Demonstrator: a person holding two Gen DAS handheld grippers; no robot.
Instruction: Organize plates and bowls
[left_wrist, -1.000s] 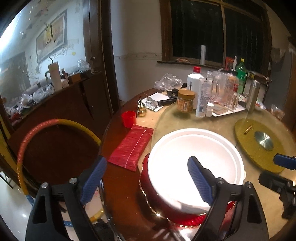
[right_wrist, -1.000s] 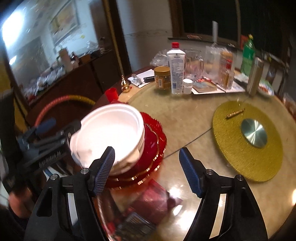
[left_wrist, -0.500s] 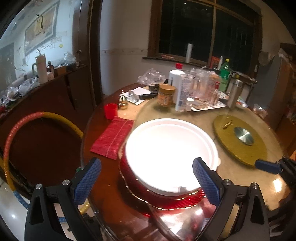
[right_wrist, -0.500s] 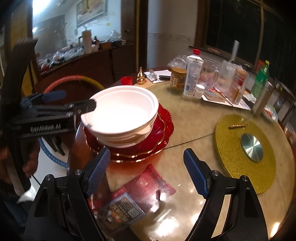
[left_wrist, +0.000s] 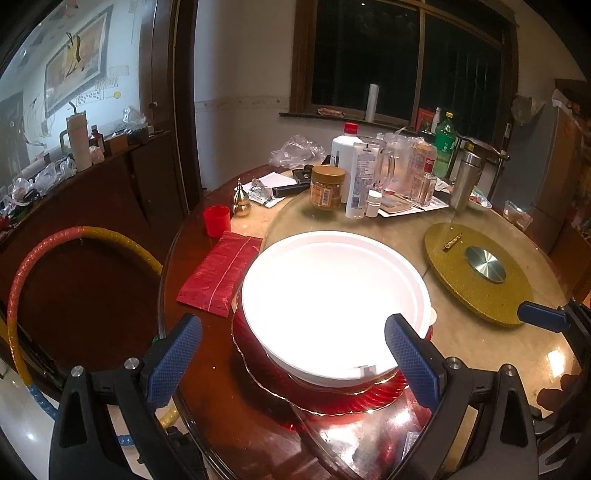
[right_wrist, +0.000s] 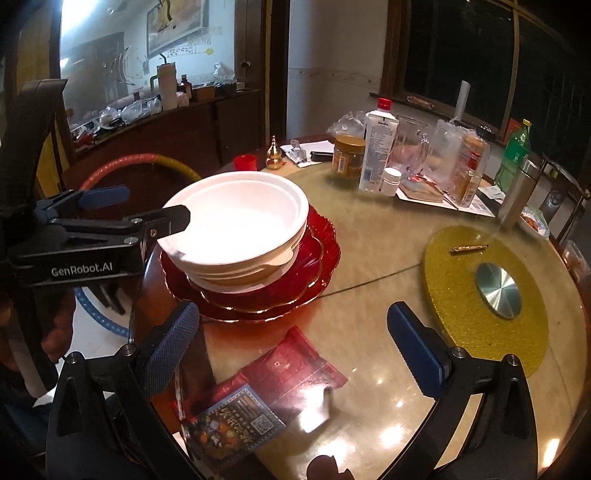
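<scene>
At the near-left edge of the round tabletop (right_wrist: 369, 295) stands the stack: white bowls (right_wrist: 240, 218) nested one in another, on red plates (right_wrist: 317, 254) whose scalloped gold rims spread wider than the bowls. The order looks deliberate, with the broad flat pieces at the bottom for a steady base and the deep ones on top, where they seat inside each other and cannot slide.

The left gripper (left_wrist: 291, 343) has its jaws spread wide, one pad off the tabletop's edge and the other over the near rim of the top bowl. In the right wrist view one of its fingers (right_wrist: 166, 218) lies at that rim. Whether it touches the rim I cannot tell, but nothing is clamped. Being open so close to the bowl suggests a release or a light nudge to centre it.

The right gripper (right_wrist: 291, 347) hangs with jaws apart and empty over bare tabletop, above a red booklet (right_wrist: 291, 373) under the glass. It is well clear of the stack, probably so as not to crowd it.

The bottles and jars (right_wrist: 380, 144) at the far side and the gold mat (right_wrist: 480, 295) at the right stand apart from the stack. No loose plate or bowl shows, so the stacking appears nearly done.
</scene>
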